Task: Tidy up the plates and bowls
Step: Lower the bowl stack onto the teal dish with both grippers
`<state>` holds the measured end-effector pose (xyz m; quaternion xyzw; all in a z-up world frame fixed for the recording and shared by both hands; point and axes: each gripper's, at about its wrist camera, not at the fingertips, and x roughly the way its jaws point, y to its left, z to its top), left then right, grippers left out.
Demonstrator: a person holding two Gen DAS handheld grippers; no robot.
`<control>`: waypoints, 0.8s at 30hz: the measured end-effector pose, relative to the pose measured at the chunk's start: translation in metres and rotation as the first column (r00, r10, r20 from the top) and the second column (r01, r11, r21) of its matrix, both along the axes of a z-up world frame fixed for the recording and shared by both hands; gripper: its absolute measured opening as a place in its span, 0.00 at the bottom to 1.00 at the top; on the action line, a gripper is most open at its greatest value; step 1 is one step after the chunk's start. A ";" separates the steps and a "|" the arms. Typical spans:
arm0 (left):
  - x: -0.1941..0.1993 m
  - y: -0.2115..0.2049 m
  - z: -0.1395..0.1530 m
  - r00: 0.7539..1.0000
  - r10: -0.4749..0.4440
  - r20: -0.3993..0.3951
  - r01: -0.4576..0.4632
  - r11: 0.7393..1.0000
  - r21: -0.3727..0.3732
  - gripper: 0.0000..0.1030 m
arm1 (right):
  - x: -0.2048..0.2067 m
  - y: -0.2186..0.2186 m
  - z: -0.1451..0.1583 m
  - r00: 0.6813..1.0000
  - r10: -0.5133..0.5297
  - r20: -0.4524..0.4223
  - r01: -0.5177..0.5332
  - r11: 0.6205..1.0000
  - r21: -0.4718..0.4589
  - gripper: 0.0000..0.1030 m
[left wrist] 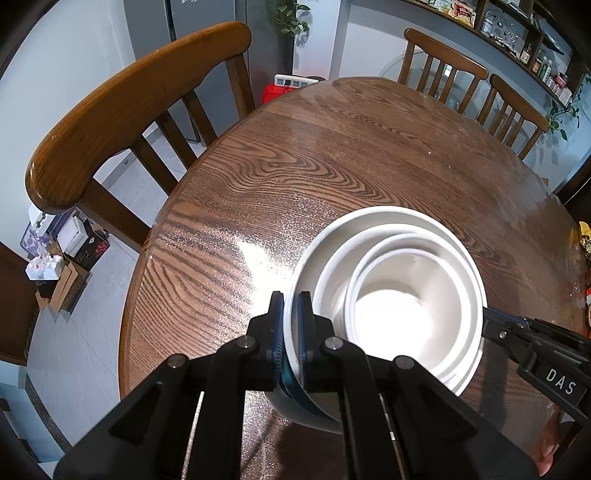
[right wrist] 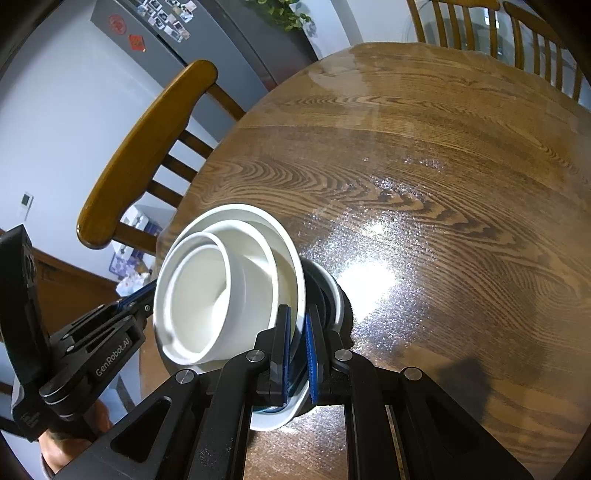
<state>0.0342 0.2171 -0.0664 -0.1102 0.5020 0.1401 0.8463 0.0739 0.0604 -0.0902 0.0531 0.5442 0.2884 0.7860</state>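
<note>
A nested stack of white bowls (left wrist: 391, 306) sits low over the round wooden table (left wrist: 332, 155). My left gripper (left wrist: 290, 299) is shut on the stack's left rim, blue pads either side of the wall. My right gripper (right wrist: 297, 314) is shut on the opposite rim of the same stack (right wrist: 221, 291). Each gripper shows in the other's view: the right one at the stack's right side (left wrist: 517, 332), the left one at the stack's left side (right wrist: 122, 314). Whether the stack touches the table I cannot tell.
Wooden chairs stand around the table: one at the left (left wrist: 140, 103), two at the far side (left wrist: 476, 81). A grey fridge (right wrist: 177, 33) and a plant stand behind. Boxes and clutter lie on the floor at the left (left wrist: 62, 258). Shelves with jars run along the right wall (left wrist: 535, 44).
</note>
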 end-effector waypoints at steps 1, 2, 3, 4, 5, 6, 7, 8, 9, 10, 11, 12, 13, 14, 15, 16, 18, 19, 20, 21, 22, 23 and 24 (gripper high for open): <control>0.000 0.000 0.000 1.000 0.000 0.000 0.000 1.000 -0.001 0.03 | 0.000 0.000 0.000 1.000 -0.002 0.002 0.002 1.000 -0.002 0.11; 0.000 -0.001 0.000 1.000 -0.002 -0.001 0.002 1.000 0.000 0.03 | 0.000 0.000 0.001 1.000 -0.002 0.004 0.002 1.000 -0.003 0.11; 0.000 -0.001 0.000 1.000 -0.002 -0.001 0.002 1.000 0.001 0.03 | 0.000 -0.001 0.001 1.000 -0.003 0.007 0.003 1.000 -0.005 0.11; 0.000 -0.001 0.000 1.000 -0.002 0.000 0.002 1.000 0.000 0.03 | 0.000 -0.001 0.001 1.000 -0.004 0.007 0.004 1.000 -0.007 0.11; 0.000 -0.001 0.000 1.000 0.000 -0.001 0.000 1.000 -0.002 0.03 | 0.000 -0.001 0.001 1.000 -0.004 0.008 0.005 1.000 -0.008 0.11; 0.000 -0.001 0.000 1.000 0.001 -0.001 -0.001 1.000 -0.005 0.03 | 0.000 -0.001 0.001 1.000 -0.006 0.008 0.006 1.000 -0.009 0.11; 0.000 -0.001 0.000 1.000 0.004 -0.001 -0.004 1.000 -0.007 0.03 | 0.000 -0.002 0.001 1.000 -0.005 0.008 0.005 1.000 -0.010 0.11; 0.000 -0.001 -0.001 1.000 0.006 -0.001 -0.006 1.000 -0.009 0.03 | 0.000 -0.002 0.001 1.000 -0.005 0.008 0.005 1.000 -0.012 0.11; 0.001 -0.002 0.000 1.000 0.006 -0.002 -0.006 1.000 -0.008 0.03 | 0.000 -0.002 0.001 1.000 -0.006 0.008 0.006 1.000 -0.013 0.11; 0.000 -0.002 -0.001 1.000 0.005 -0.003 -0.005 1.000 -0.007 0.03 | 0.000 -0.002 0.002 1.000 -0.007 0.007 0.007 1.000 -0.015 0.11; 0.001 -0.002 -0.001 1.000 0.005 -0.005 -0.005 1.000 -0.006 0.03 | -0.001 -0.001 0.002 1.000 -0.009 0.008 0.009 1.000 -0.018 0.11; 0.000 -0.002 -0.001 1.000 0.005 -0.007 -0.005 1.000 -0.006 0.03 | -0.001 -0.002 0.002 1.000 -0.012 0.010 0.013 1.000 -0.023 0.11; 0.000 -0.002 -0.002 1.000 0.005 -0.006 -0.005 1.000 -0.008 0.04 | 0.000 -0.002 0.002 1.000 -0.014 0.009 0.014 1.000 -0.024 0.11; -0.001 -0.001 -0.001 1.000 0.007 -0.005 -0.007 1.000 -0.005 0.07 | -0.001 -0.003 0.002 1.000 -0.016 0.007 0.016 1.000 -0.022 0.11; -0.001 -0.001 -0.001 1.000 0.007 -0.005 -0.007 1.000 -0.007 0.07 | -0.001 -0.004 0.001 1.000 -0.018 0.005 0.018 1.000 -0.021 0.11; -0.001 0.000 -0.001 1.000 0.007 -0.004 -0.007 1.000 -0.010 0.07 | -0.001 -0.005 0.001 1.000 -0.020 0.003 0.020 1.000 -0.020 0.11; -0.002 -0.001 -0.001 1.000 0.004 -0.005 -0.004 1.000 -0.009 0.07 | -0.001 -0.005 0.002 1.000 -0.020 0.003 0.021 1.000 -0.021 0.11; -0.002 -0.001 -0.001 1.000 0.003 -0.005 -0.003 1.000 -0.008 0.07 | -0.002 -0.005 0.002 1.000 -0.021 0.004 0.021 1.000 -0.023 0.11; -0.003 -0.001 -0.001 1.000 0.002 -0.005 -0.002 1.000 -0.009 0.07 | -0.002 -0.006 0.002 1.000 -0.022 0.005 0.022 0.999 -0.024 0.11; -0.003 -0.001 -0.001 1.000 0.002 -0.005 -0.002 1.000 -0.010 0.07 | -0.002 -0.005 0.002 1.000 -0.023 0.005 0.023 0.999 -0.026 0.11; -0.003 -0.001 -0.002 1.000 0.002 -0.005 -0.002 1.000 -0.010 0.08 | -0.002 -0.006 0.003 1.000 -0.025 0.005 0.025 0.999 -0.026 0.11; -0.004 -0.001 -0.002 1.000 0.003 -0.005 -0.003 1.000 -0.010 0.09 | -0.002 -0.006 0.003 1.000 -0.029 0.005 0.029 0.999 -0.023 0.11; -0.004 -0.001 -0.002 1.000 0.004 -0.006 -0.004 1.000 -0.009 0.10 | -0.002 -0.007 0.003 1.000 -0.030 0.004 0.030 0.999 -0.021 0.11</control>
